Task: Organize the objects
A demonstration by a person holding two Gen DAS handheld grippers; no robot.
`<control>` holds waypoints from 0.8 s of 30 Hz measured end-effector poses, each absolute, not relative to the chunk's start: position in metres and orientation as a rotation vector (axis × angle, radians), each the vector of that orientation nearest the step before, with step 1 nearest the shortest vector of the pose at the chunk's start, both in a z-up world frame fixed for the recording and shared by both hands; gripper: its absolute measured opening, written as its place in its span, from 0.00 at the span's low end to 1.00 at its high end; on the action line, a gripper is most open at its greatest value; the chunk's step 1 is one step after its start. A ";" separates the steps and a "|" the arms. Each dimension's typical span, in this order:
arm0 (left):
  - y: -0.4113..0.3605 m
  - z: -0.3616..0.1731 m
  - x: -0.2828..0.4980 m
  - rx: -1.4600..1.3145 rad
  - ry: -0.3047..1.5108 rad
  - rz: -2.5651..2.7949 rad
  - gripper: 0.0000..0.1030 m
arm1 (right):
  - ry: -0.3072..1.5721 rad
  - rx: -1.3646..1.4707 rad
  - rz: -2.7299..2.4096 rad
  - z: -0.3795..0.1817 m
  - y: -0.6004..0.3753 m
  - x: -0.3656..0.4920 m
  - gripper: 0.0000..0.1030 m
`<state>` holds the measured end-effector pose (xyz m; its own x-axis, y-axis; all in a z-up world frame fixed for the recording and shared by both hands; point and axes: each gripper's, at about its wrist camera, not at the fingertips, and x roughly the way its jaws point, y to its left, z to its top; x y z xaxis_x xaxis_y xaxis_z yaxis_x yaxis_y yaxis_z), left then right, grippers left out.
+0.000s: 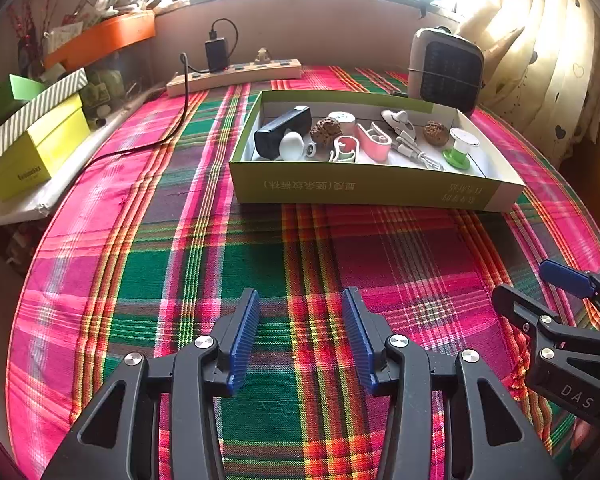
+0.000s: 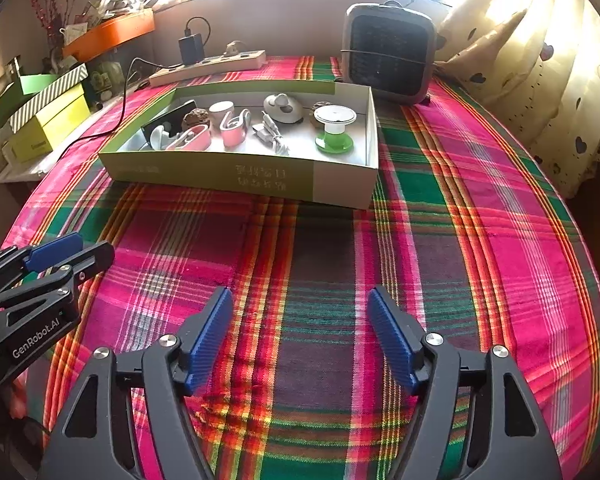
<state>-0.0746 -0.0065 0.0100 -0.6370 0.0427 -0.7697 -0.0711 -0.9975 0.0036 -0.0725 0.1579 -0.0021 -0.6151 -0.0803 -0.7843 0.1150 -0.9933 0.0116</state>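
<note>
A shallow green-and-white cardboard box [image 1: 364, 190] [image 2: 236, 176] lies on the plaid tablecloth. It holds several small items: a black case [image 1: 282, 132], a white teapot [image 1: 294, 146], walnuts [image 1: 435, 133], pink clips [image 1: 374, 142] [image 2: 232, 130], a white cable [image 1: 416, 152] and a green-and-white spool [image 1: 460, 148] [image 2: 334, 128]. My left gripper [image 1: 302, 340] is open and empty above the cloth, well short of the box. My right gripper [image 2: 300, 340] is open and empty too. Each gripper shows at the edge of the other's view.
A small heater [image 1: 446, 70] [image 2: 388, 58] stands behind the box. A power strip with a black charger [image 1: 236, 72] lies at the back. Yellow and green boxes [image 1: 40, 148] are stacked at the left. Curtains [image 2: 540, 60] hang at the right.
</note>
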 end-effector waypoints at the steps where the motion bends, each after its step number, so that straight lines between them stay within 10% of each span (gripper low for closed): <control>1: -0.007 0.010 -0.075 -1.309 0.052 2.786 0.41 | 0.060 1.323 -2.729 -0.002 0.158 -0.073 0.69; 24: -0.007 0.010 -0.075 -1.309 0.053 2.786 0.41 | 0.068 1.328 -2.722 -0.004 0.155 -0.073 0.74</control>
